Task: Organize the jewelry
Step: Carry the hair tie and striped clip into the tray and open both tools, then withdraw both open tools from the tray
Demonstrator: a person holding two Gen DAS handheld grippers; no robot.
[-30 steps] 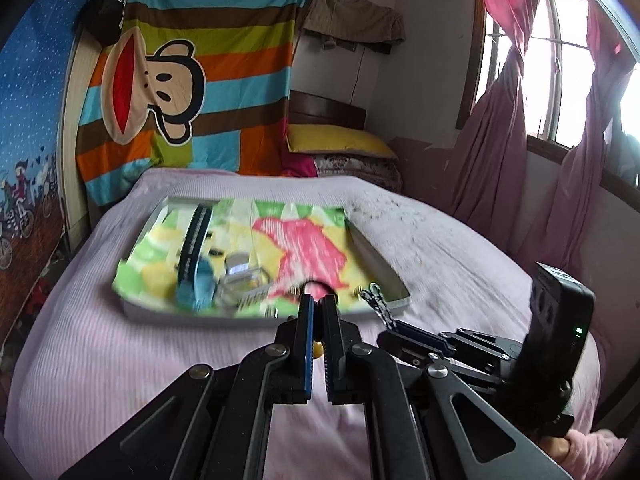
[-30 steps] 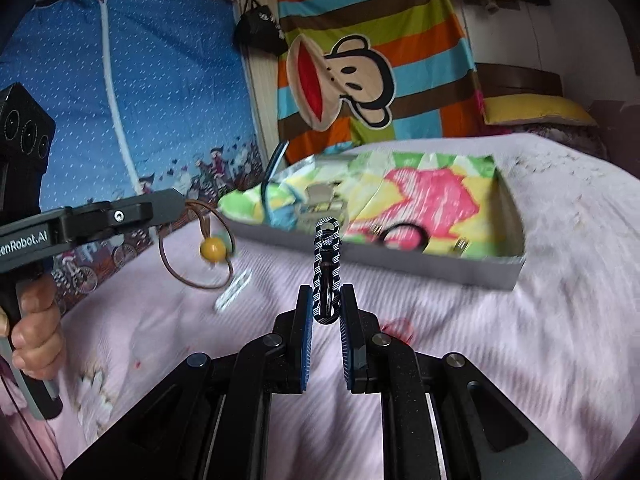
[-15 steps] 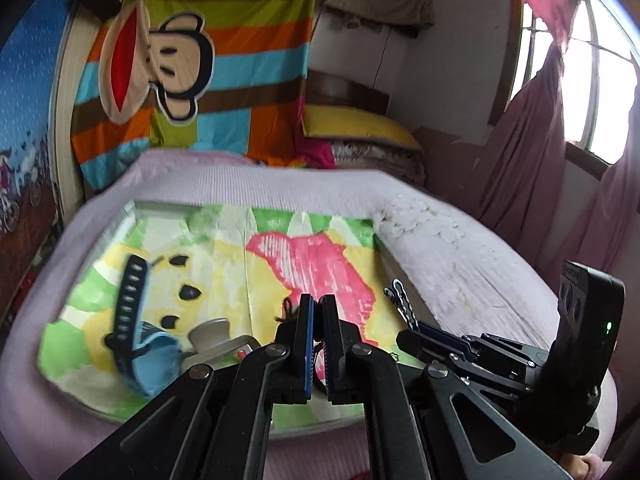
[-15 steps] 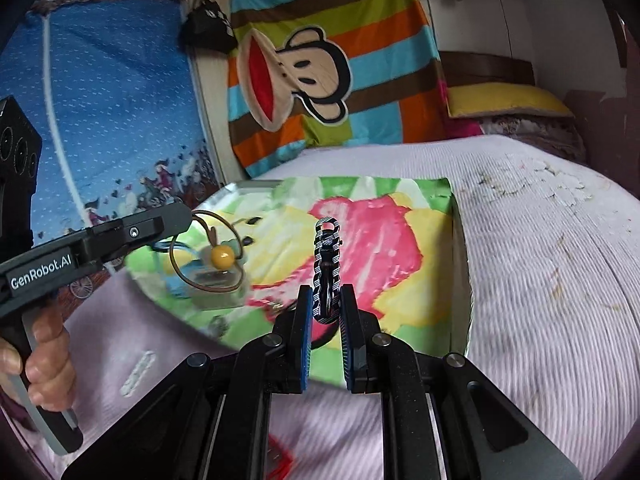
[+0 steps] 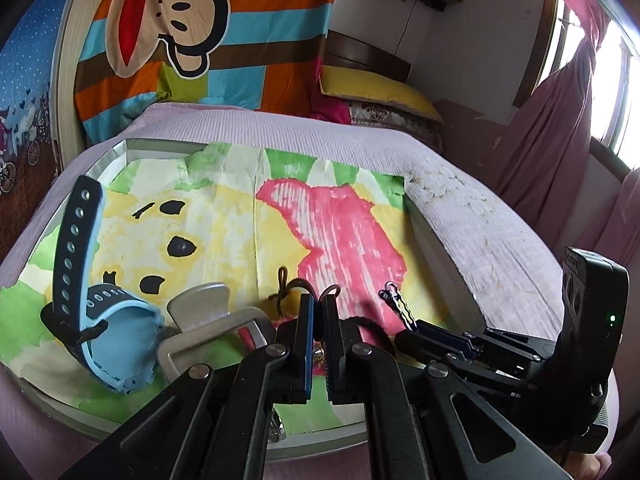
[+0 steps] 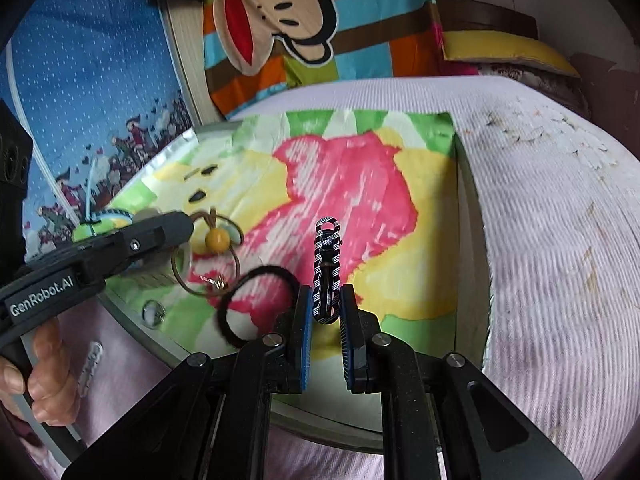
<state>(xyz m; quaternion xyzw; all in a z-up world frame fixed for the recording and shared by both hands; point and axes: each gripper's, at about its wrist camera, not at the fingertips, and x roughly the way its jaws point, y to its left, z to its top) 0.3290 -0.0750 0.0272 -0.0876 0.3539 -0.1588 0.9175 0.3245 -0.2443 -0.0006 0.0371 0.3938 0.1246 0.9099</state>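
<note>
My left gripper (image 5: 317, 300) is shut on a brown cord bracelet with a yellow bead (image 6: 217, 239), held over the colourful tray (image 5: 128, 148); its cord loop (image 5: 285, 293) shows by my fingertips. My right gripper (image 6: 326, 300) is shut on a black-and-white chain bracelet (image 6: 326, 272), which stands upright over the tray (image 6: 466, 208); the chain also shows in the left wrist view (image 5: 398, 306). In the tray lie a blue watch (image 5: 104, 332), a grey buckle (image 5: 208, 324) and a black hair tie (image 6: 256, 304).
The tray sits on a pink bedspread (image 5: 480, 216). A small clear clip (image 6: 90, 368) lies on the bed left of the tray. A yellow pillow (image 5: 372, 88), a striped monkey blanket (image 5: 192, 40) and pink curtains (image 5: 560, 128) are beyond.
Both grippers have moved forward from above the bed to above the tray, still holding their bracelets. The tray looms larger and closer in both views.
</note>
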